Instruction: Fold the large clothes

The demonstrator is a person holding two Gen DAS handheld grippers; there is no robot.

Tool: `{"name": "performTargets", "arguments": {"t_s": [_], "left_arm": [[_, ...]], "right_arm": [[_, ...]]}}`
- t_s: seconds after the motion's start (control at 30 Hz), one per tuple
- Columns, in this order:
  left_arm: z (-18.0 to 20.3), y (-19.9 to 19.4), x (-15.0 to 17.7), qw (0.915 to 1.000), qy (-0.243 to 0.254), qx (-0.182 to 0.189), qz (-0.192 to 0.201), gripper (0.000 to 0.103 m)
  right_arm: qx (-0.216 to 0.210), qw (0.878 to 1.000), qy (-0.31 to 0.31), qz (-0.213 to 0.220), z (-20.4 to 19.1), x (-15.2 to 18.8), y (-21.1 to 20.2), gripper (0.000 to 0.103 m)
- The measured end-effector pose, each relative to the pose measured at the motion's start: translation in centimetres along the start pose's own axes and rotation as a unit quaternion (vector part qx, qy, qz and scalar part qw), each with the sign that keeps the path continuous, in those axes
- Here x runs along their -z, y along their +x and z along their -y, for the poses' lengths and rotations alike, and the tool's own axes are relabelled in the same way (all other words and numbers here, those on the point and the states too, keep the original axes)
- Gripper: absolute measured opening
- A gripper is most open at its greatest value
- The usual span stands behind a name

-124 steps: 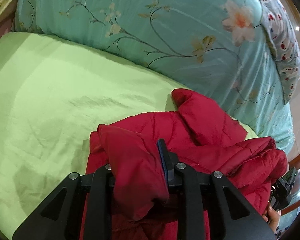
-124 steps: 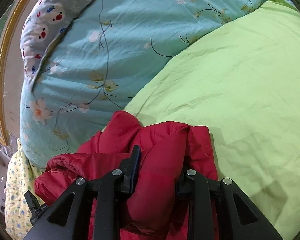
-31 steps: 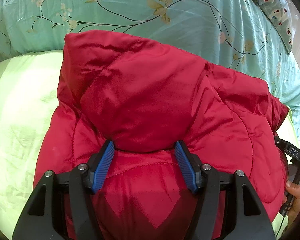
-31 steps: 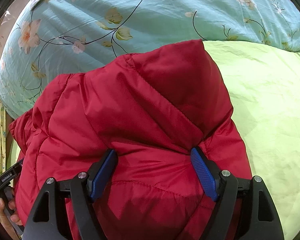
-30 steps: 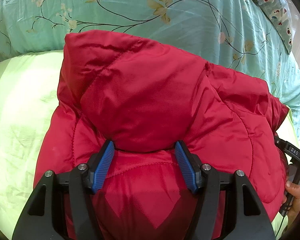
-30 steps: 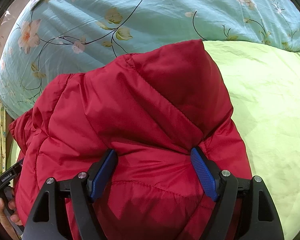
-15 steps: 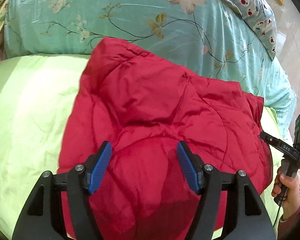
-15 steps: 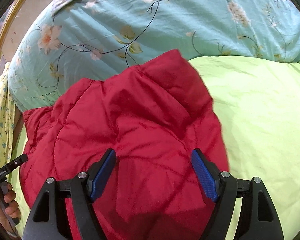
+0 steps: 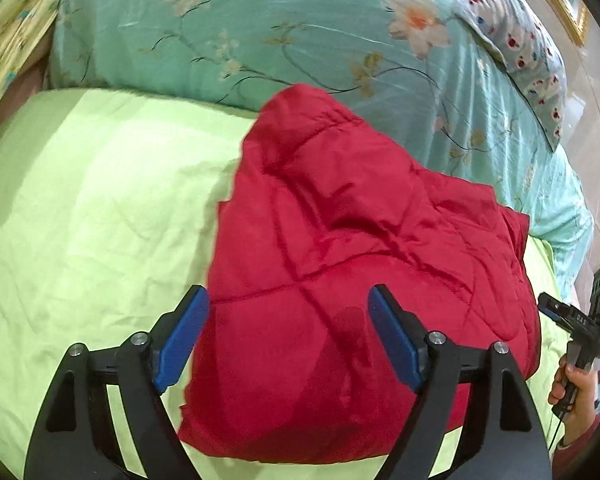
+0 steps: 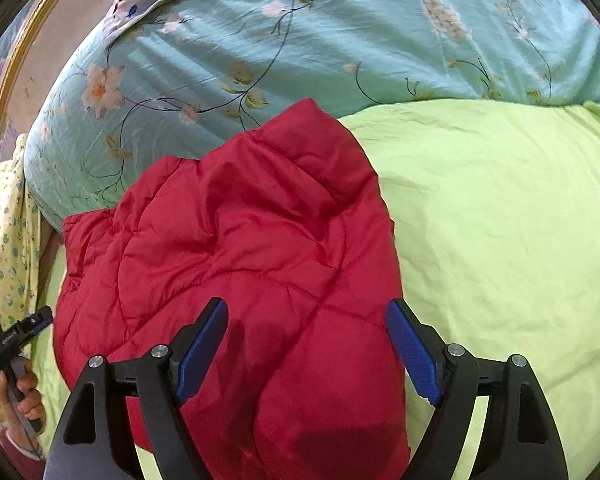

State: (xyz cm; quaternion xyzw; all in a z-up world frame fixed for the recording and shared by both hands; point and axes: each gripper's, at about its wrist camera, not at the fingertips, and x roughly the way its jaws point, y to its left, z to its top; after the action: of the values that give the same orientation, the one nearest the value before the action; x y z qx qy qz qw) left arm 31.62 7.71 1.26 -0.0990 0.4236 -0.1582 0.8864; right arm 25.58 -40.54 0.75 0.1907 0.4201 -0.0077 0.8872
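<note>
- Left gripper [image 9: 288, 332]: jaws opening, blue pads spread wide, hovering over the near part of the red puffer jacket [image 9: 352, 280]; pads not pressing the fabric.
- Right gripper [image 10: 308, 344]: jaws likewise opening, spread wide above the same jacket's [image 10: 240, 260] near end; nothing clamped.
- Jacket lies in a folded, quilted bundle on the lime-green sheet [image 9: 92, 208] of the bed, its far point touching the teal floral duvet [image 9: 260, 28].
- Beyond the duvet: a pale pillow with small red and blue prints [image 9: 520, 52].
- Yellow flowered cloth [image 10: 4, 232] at the bed's edge.
- Person's hand [image 9: 576, 392] grips the other tool's handle at the frame edge.
</note>
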Motion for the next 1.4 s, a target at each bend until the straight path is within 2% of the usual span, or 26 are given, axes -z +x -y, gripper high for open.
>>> {"name": "performTargets", "arguments": {"t_s": [0.2, 0.37, 0.67, 0.97, 1.13, 1.23, 1.27, 1.33, 1.4], "left_arm": [[-2.8, 0.7, 0.3, 0.9983, -0.049, 0.032, -0.009, 0.082], [-3.9, 2.1, 0.4, 0.9962, -0.069, 0.047, -0.025, 0.082], [-3.9, 4.1, -0.3, 0.9943, -0.079, 0.060, -0.039, 0.086], [-3.6, 6.6, -0.7, 0.9880, -0.108, 0.091, -0.062, 0.089], [-3.0, 7.2, -0.5, 0.9877, -0.105, 0.097, -0.063, 0.089], [-2.4, 7.0, -0.6, 0.9883, -0.091, 0.106, -0.060, 0.077], [-2.2, 6.8, -0.5, 0.9889, -0.084, 0.107, -0.060, 0.071], [-1.5, 6.6, -0.7, 0.9896, -0.074, 0.110, -0.057, 0.062], [-1.0, 5.9, -0.6, 0.9904, -0.065, 0.110, -0.052, 0.052]], "right_arm": [[-0.013, 0.999, 0.034, -0.011, 2.4, 0.2, 0.6, 0.087], [-0.030, 0.996, 0.072, -0.034, 3.8, 0.7, 2.1, 0.087], [-0.062, 0.992, 0.099, -0.054, 4.4, 0.5, 4.6, 0.094], [-0.121, 0.978, 0.145, -0.085, 5.0, 0.7, 6.9, 0.098], [-0.139, 0.976, 0.134, -0.101, 4.4, 0.9, 7.7, 0.099], [-0.140, 0.976, 0.125, -0.110, 3.9, 1.0, 8.0, 0.096], [-0.141, 0.976, 0.120, -0.113, 3.7, 1.0, 8.1, 0.093], [-0.140, 0.977, 0.115, -0.115, 3.3, 1.0, 8.0, 0.084], [-0.147, 0.975, 0.118, -0.115, 3.0, 1.1, 7.4, 0.067]]}}
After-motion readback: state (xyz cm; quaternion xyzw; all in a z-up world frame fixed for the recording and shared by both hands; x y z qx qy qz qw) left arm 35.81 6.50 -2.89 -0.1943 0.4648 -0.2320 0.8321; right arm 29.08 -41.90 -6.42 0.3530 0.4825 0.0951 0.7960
